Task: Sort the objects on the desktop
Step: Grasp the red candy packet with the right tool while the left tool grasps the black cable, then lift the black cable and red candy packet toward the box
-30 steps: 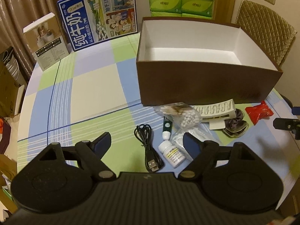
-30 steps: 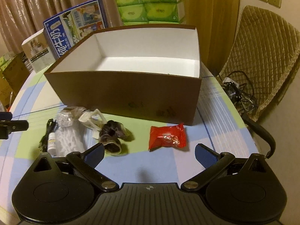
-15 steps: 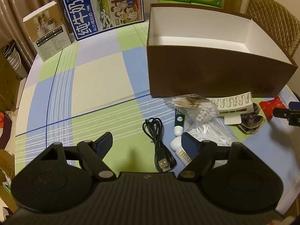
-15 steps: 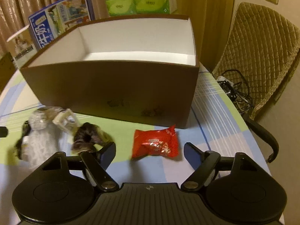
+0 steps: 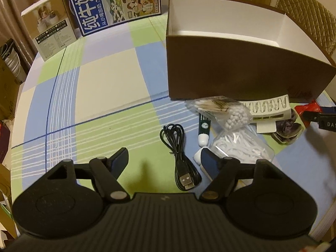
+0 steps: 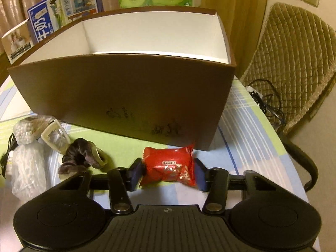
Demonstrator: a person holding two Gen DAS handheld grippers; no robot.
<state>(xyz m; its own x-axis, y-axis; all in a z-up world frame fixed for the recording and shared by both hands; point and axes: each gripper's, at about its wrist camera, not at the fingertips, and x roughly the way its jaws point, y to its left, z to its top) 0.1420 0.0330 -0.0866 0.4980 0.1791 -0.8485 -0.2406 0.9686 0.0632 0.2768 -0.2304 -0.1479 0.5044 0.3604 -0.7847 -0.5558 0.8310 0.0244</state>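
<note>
Right tongs closing astride red snack packet, long axis crosswise; left tongs half-wide, closing, empty, cable between.

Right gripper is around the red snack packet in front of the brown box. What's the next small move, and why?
Probably finish closing. The right gripper has its jaws closing with the red snack packet between them, pads at its two ends, and the packet still lies on the tablecloth. Once firmly pinched, lift it toward the open brown box.

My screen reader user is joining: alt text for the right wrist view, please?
The right gripper is closing around a red snack packet lying on the checked tablecloth, just in front of an open brown box.
</note>
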